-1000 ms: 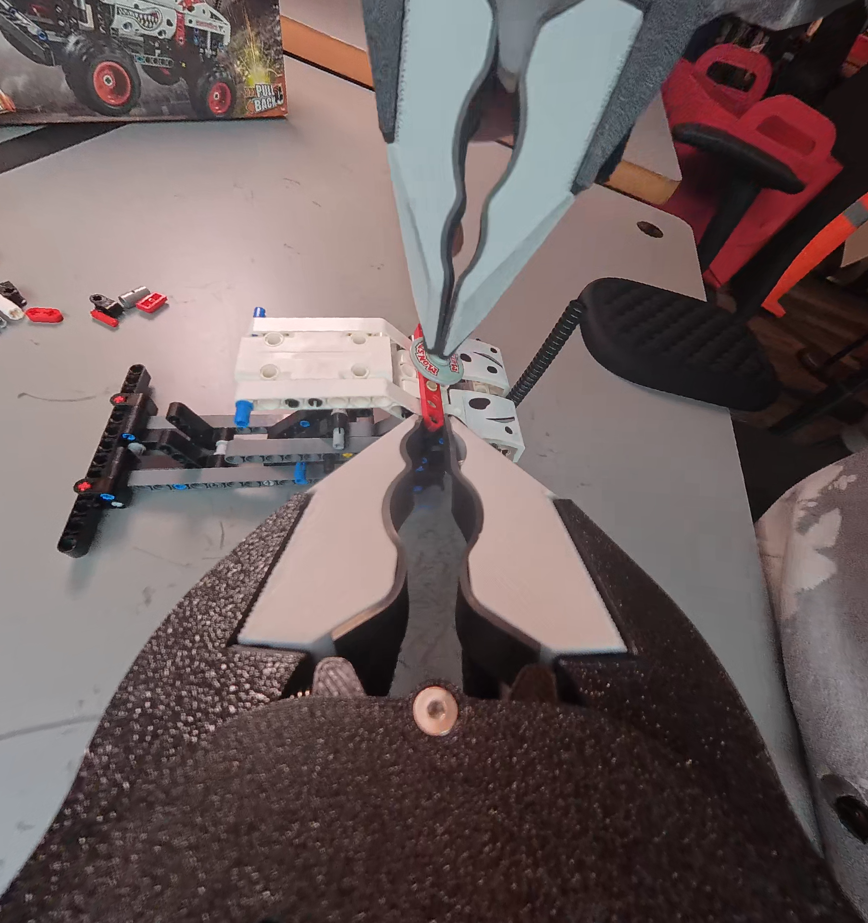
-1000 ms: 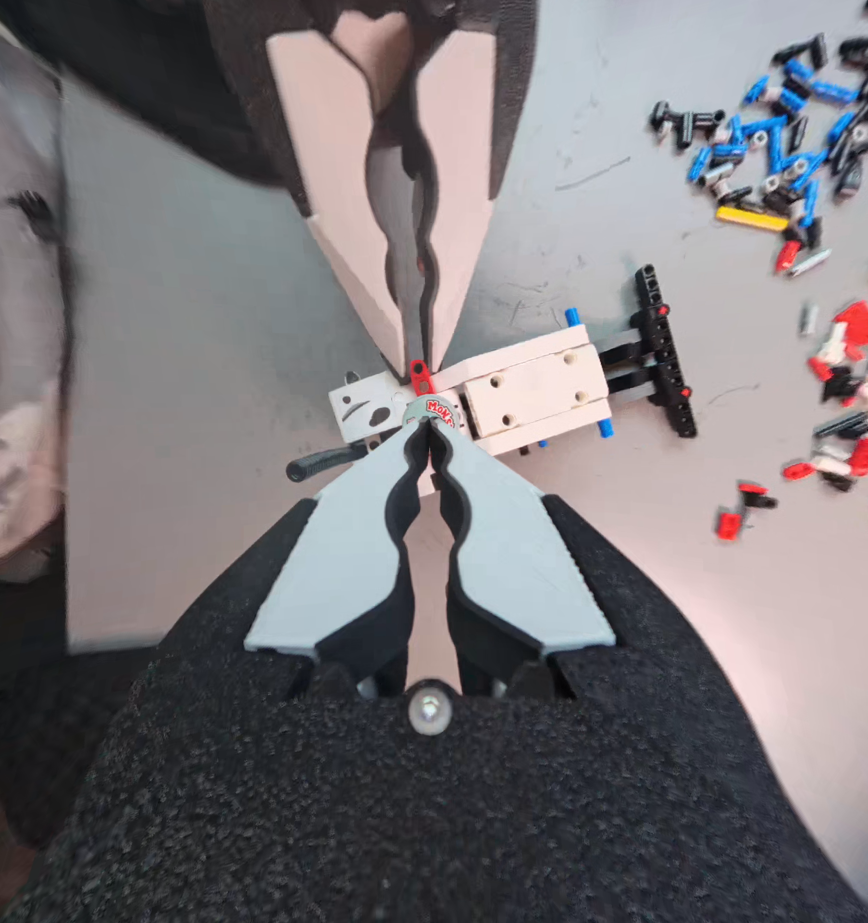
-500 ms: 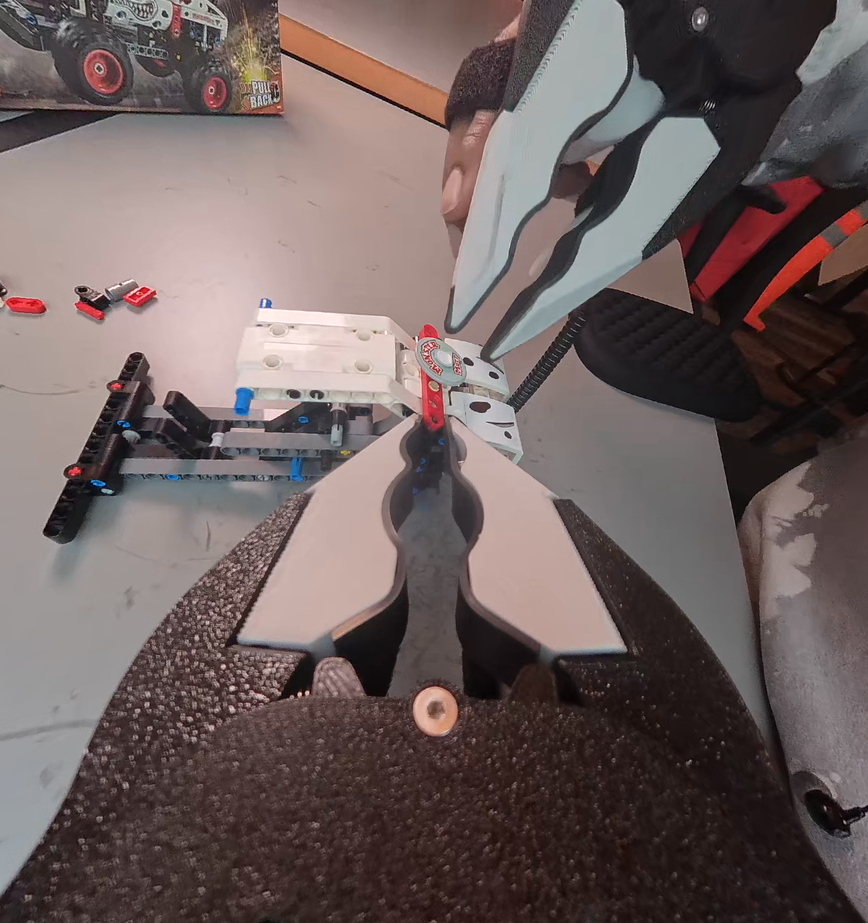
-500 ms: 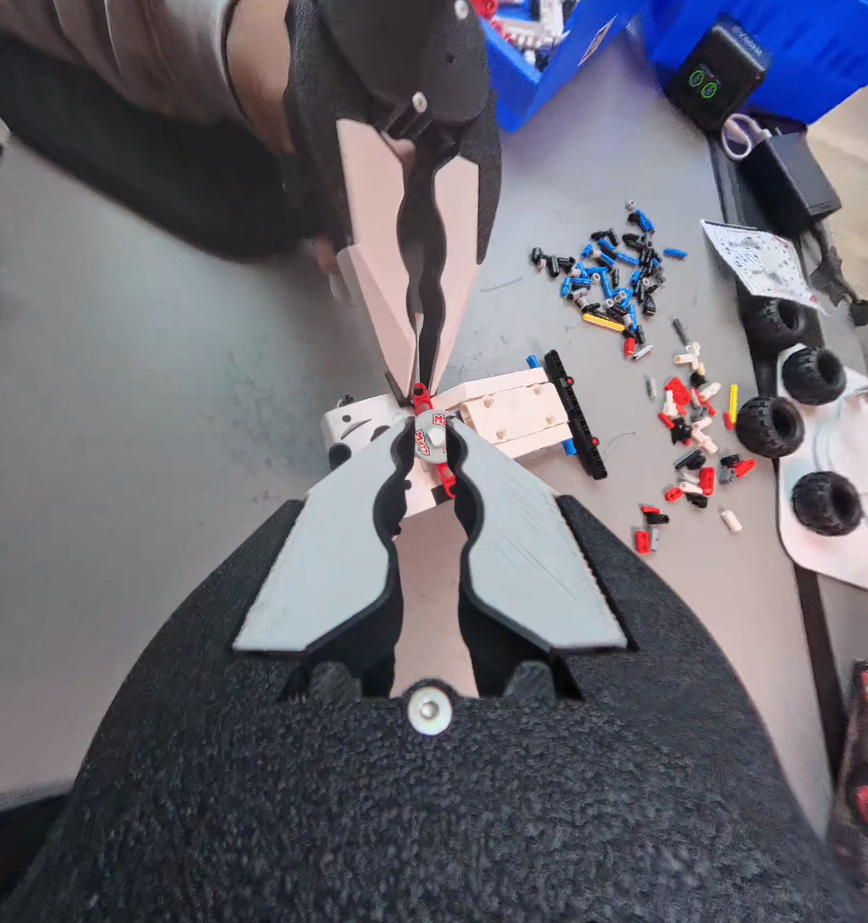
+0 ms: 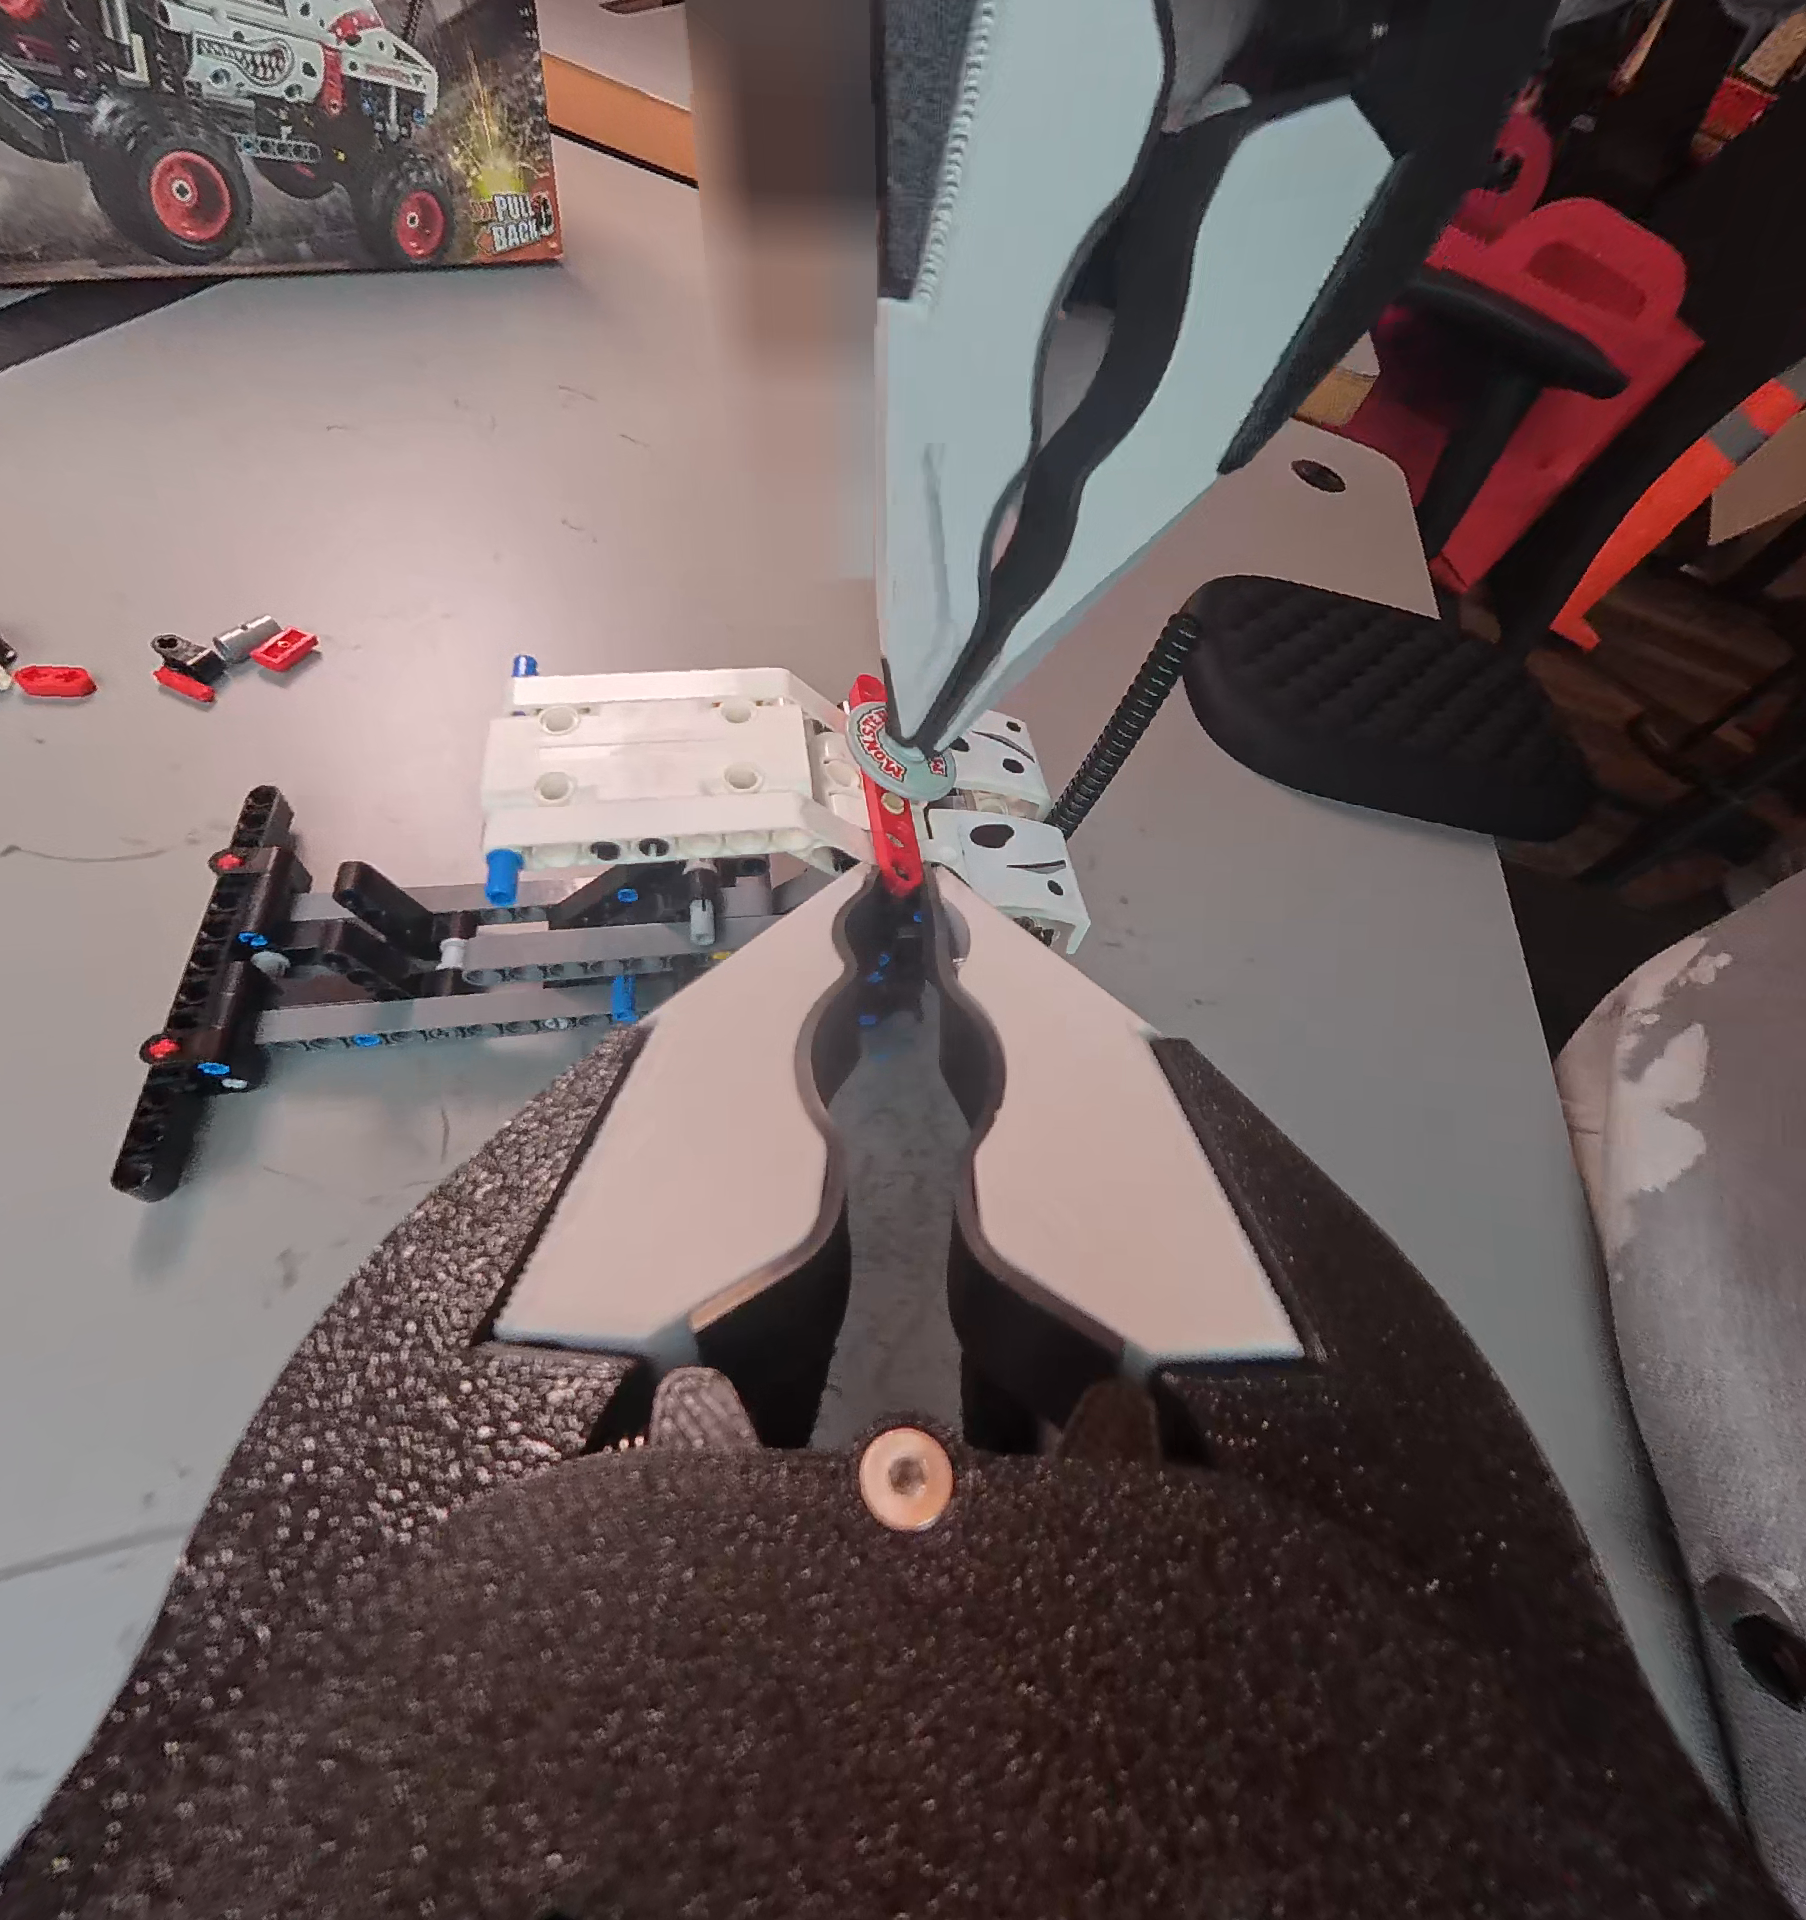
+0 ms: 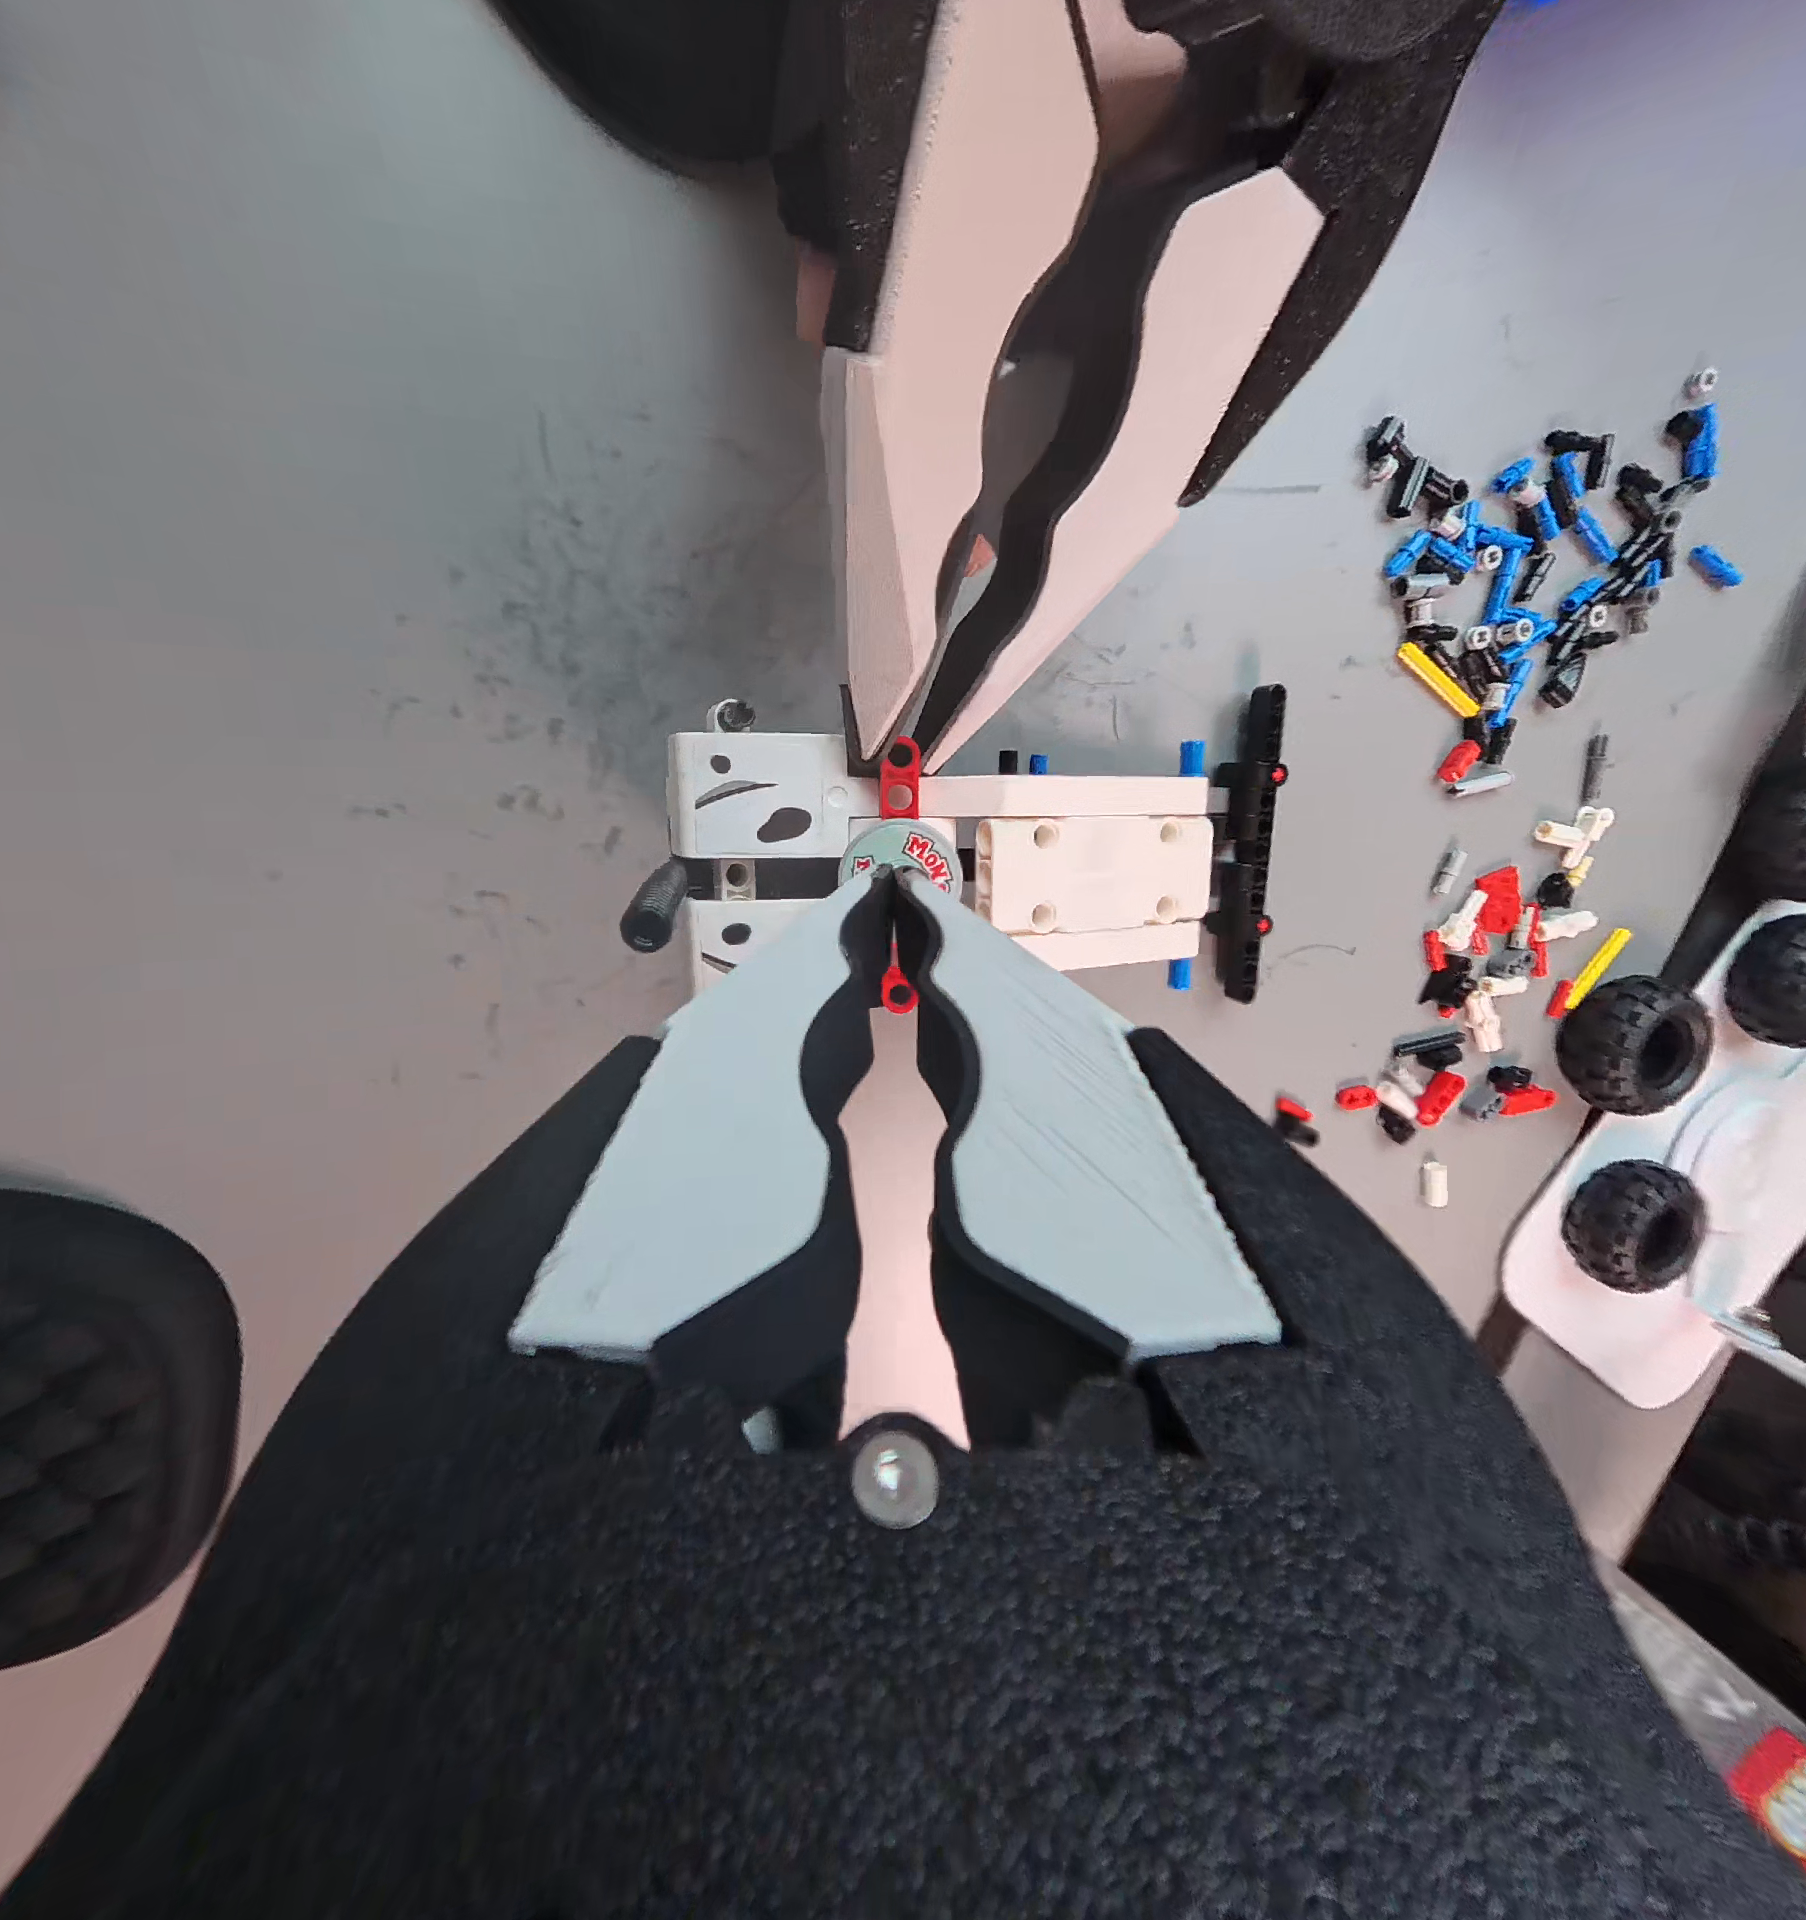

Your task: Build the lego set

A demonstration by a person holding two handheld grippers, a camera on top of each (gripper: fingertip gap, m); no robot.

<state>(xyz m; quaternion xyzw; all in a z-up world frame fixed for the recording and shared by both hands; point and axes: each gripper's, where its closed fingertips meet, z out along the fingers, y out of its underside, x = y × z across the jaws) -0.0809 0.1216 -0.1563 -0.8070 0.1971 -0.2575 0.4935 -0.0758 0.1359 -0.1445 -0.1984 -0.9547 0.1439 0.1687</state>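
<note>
The partly built model lies on the grey table: white panels, spotted white pieces, a black frame. A red beam crosses it and carries a round printed disc. My left gripper is shut on the near end of the red beam. My right gripper comes down from above, shut, with its tips pressed on the disc's face. In the right wrist view, the right gripper touches the disc, and the left gripper pinches the far end of the beam.
The set's box stands at the far left. Loose blue and black pins, red and white pieces and black tyres on a white sheet lie right of the model. A black chair stands past the table edge. Less than 4 cm separates the two grippers' tips.
Half a second ago my right gripper was open and lifted off the model. It has come back down and shut, tips on the disc. My left gripper has kept its hold.
</note>
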